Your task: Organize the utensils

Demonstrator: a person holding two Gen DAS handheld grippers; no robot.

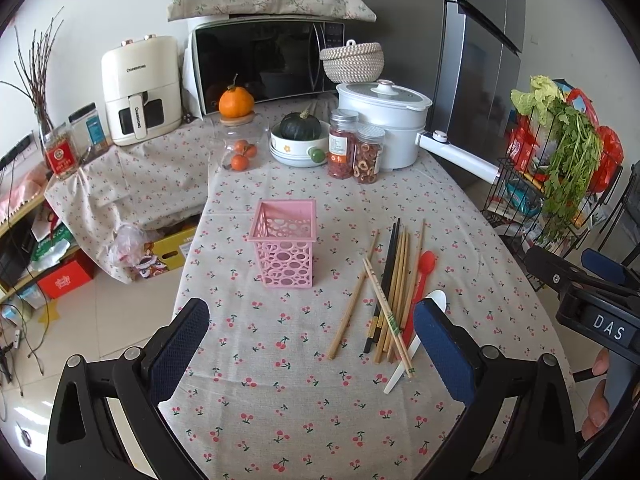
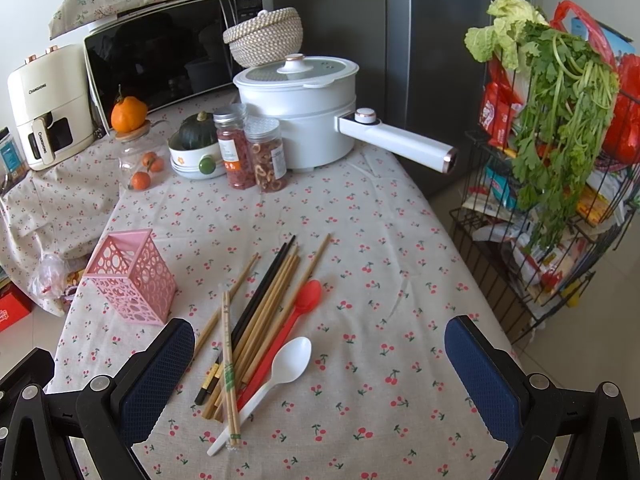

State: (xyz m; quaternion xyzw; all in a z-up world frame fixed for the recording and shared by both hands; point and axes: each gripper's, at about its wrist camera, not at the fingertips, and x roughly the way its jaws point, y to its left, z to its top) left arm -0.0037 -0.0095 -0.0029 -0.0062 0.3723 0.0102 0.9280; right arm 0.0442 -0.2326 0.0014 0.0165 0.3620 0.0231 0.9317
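Right now both my grippers, left gripper (image 1: 311, 344) and right gripper (image 2: 320, 364), gape empty; the chopstick bundle (image 2: 256, 320) lies lengthwise ahead, nearer my right, pink holder (image 1: 283, 249) standing left of it.

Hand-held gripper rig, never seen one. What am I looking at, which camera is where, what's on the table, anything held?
A person carries a two-finger hand-held gripper in each hand; a fisheye camera on each looks along its fingers. One picture is from the left hand-held gripper, the other from the right hand-held gripper. Both are open and hold nothing. On the cherry-print tablecloth lie a pile of chopsticks, a red spoon and a white spoon, beside an upright pink basket that looks empty.
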